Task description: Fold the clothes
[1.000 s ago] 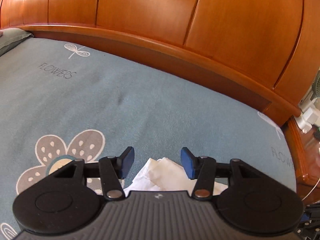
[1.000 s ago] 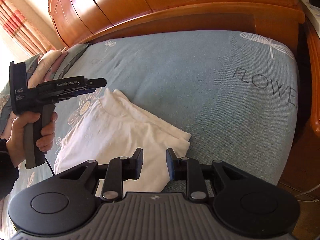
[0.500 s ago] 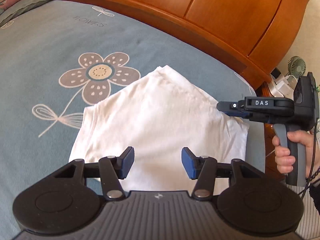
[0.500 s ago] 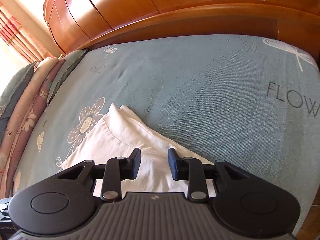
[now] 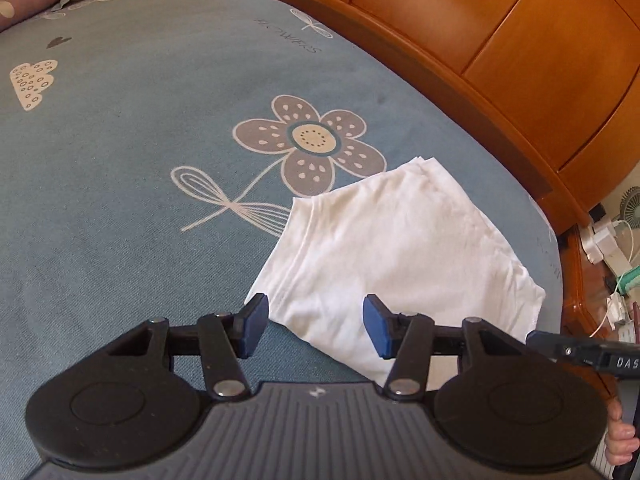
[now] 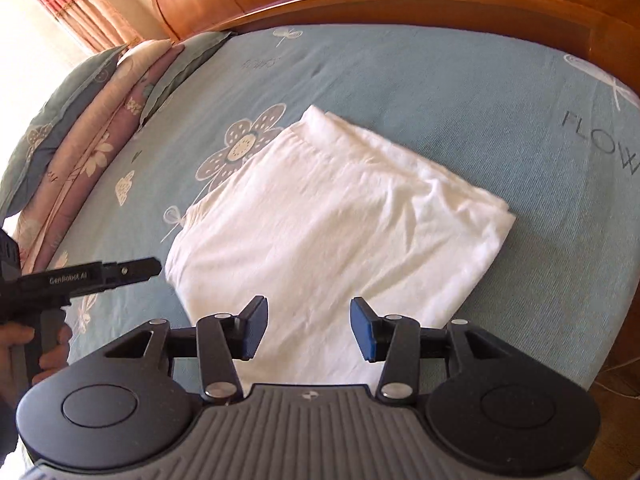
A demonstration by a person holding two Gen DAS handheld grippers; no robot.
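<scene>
A white garment (image 5: pixel 392 248) lies folded into a flat rectangle on the blue flowered bedsheet (image 5: pixel 120 152). My left gripper (image 5: pixel 312 330) hovers over its near left corner, jaws apart with nothing between the pads. In the right wrist view the same folded garment (image 6: pixel 332 216) fills the middle. My right gripper (image 6: pixel 306 330) hangs above its near edge with jaws opening and nothing pinched. The left gripper (image 6: pixel 154 266) shows at that view's left edge, held by a hand (image 6: pixel 24 344). The right gripper's tip (image 5: pixel 536 338) pokes in at the left wrist view's right edge.
A curved wooden headboard (image 5: pixel 500 60) runs along the far side of the bed. Pillows and a folded quilt (image 6: pixel 92 128) lie at the bed's left end. A bedside stand with a small fan and chargers (image 5: pixel 612 240) sits off the right corner.
Both grippers pulled back from the garment, which now lies wholly in view in both cameras. The right jaws have spread wider. The left view swung from the headboard to the sheet.
</scene>
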